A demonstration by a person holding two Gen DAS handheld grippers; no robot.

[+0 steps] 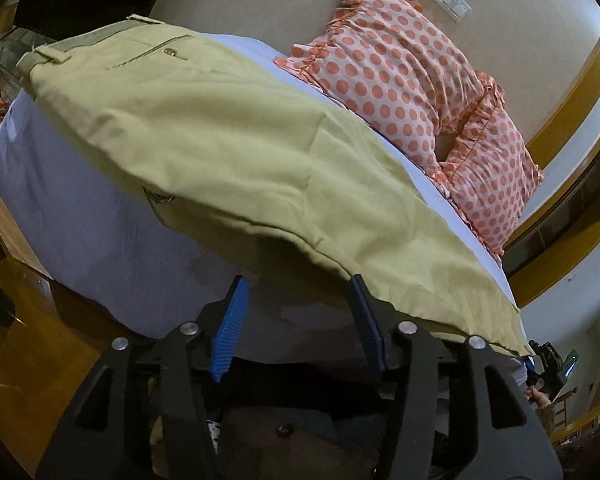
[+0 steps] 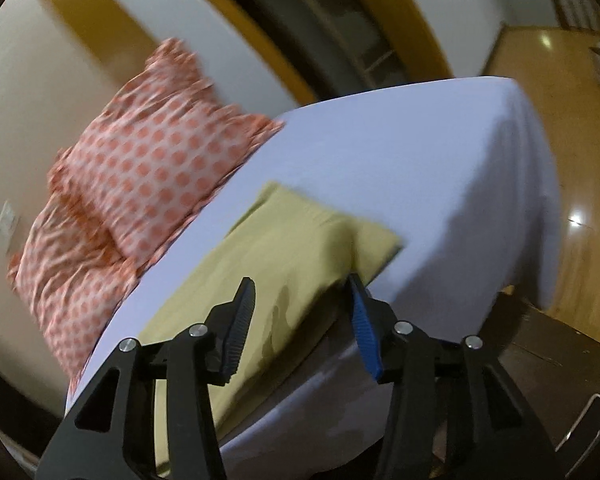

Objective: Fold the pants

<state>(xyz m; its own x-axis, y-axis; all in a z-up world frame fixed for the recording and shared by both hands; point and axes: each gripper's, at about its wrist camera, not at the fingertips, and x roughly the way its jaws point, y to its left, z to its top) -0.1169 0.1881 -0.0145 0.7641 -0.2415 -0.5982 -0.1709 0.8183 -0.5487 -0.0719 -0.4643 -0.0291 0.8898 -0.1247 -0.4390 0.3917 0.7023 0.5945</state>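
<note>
Khaki pants (image 1: 220,132) lie flat across a bed with a pale lilac sheet (image 1: 80,216), waistband and back pocket at the far left. My left gripper (image 1: 298,286) is open at the near edge of the pants, its fingers straddling the slightly lifted fabric edge. In the right wrist view the leg end of the pants (image 2: 284,248) lies near the bed edge. My right gripper (image 2: 302,286) is open, its jaws on either side of a raised fold of the fabric. The view is blurred.
Two orange polka-dot pillows (image 1: 404,68) lie along the wall behind the pants; they also show in the right wrist view (image 2: 148,160). The bed corner (image 2: 512,148) drops to a glossy wooden floor (image 2: 580,168). A dark cabinet (image 2: 548,380) stands beside the bed.
</note>
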